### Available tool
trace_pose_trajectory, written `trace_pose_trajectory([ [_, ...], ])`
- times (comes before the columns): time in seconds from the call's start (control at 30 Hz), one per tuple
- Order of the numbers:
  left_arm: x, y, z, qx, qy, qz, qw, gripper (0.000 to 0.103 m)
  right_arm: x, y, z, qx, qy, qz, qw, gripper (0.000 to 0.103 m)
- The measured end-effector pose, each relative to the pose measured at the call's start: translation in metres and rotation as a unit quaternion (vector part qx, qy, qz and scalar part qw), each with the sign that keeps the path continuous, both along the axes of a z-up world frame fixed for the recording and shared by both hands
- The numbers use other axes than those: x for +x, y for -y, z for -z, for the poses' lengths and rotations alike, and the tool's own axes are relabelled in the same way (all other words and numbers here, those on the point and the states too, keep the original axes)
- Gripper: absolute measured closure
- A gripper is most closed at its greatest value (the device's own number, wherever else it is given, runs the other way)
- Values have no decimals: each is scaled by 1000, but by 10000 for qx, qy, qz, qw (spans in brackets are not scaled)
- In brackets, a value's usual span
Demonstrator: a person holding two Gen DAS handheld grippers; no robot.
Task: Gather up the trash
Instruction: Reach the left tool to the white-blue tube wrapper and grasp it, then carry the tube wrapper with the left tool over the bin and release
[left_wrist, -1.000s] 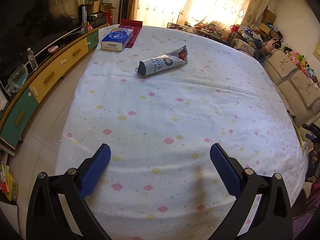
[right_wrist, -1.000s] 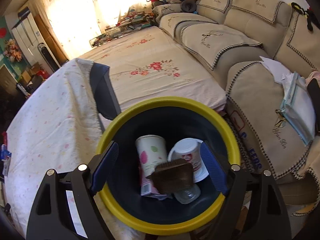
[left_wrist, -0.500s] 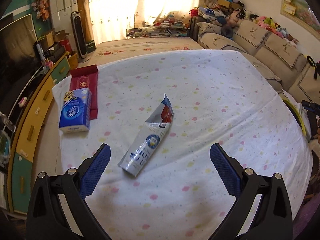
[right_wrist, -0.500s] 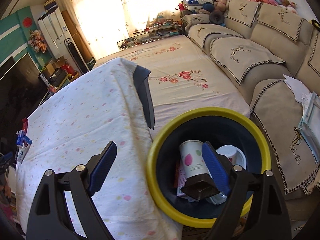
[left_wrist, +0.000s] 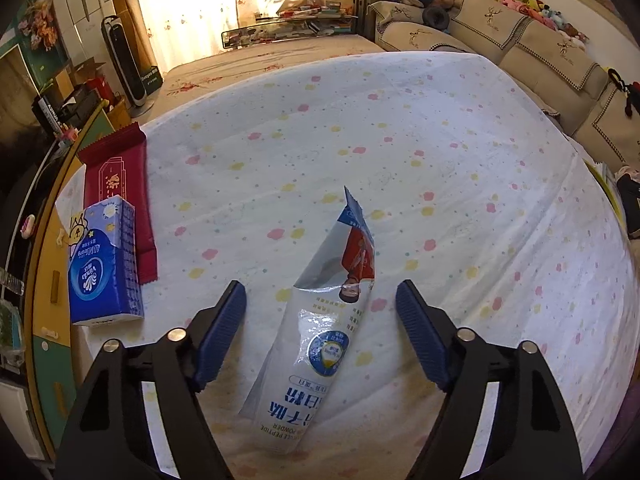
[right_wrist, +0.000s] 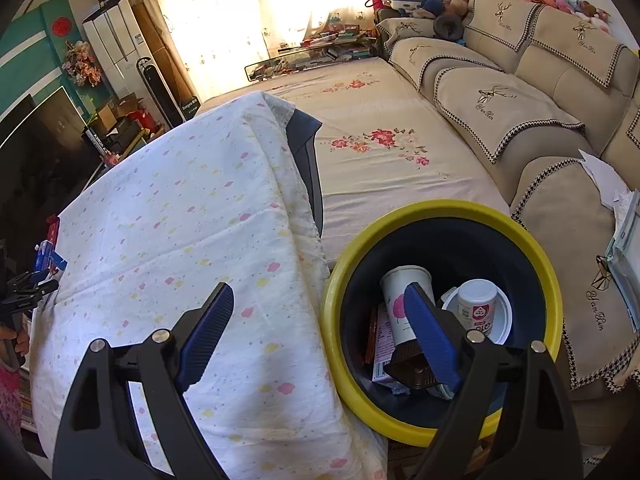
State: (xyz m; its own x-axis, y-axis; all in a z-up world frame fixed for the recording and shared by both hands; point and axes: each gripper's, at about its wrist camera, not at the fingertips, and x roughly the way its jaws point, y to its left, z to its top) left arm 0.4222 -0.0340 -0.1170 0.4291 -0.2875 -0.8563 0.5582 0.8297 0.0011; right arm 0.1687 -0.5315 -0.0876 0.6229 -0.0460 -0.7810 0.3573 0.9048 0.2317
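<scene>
Table (left_wrist: 440, 152), spotted cloth: landmark. Yellow-rimmed bin (right_wrist: 532, 248) just beside table's edge, holding cups and wrappers. Torn white packet (left_wrist: 320, 332) flat on table, lying between the left gripper (left_wrist: 320, 312) fingers, which are spread apart, not touching it. Blue tissue pack (left_wrist: 104, 264) near table's left edge. Right gripper (right_wrist: 320, 320) spread apart, empty, straddling table edge and bin rim

The blue tissue pack (left_wrist: 105, 260) carries the brand "Vinda" in white script. The white foil pouch (left_wrist: 320, 336) shows "PEPTIDE POWDER" along its near end, upside down to the camera, beside large Chinese characters. The sofa covers (right_wrist: 492, 96) bear an embroidered signature reading approximately "Yan Ren"; other print is too small to read.
</scene>
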Motion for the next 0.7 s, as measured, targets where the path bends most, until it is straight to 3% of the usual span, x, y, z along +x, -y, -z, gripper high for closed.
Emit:
trace_pose_trajectory([
  [0.37,-20,10,-1,125,164,-48,9998,67,2,3,4,128,4,-56,9999,21],
  [0.7,-65,55,-9,169,179,19,9997,70,-16,16,3,279,159,-65,9995,21],
])
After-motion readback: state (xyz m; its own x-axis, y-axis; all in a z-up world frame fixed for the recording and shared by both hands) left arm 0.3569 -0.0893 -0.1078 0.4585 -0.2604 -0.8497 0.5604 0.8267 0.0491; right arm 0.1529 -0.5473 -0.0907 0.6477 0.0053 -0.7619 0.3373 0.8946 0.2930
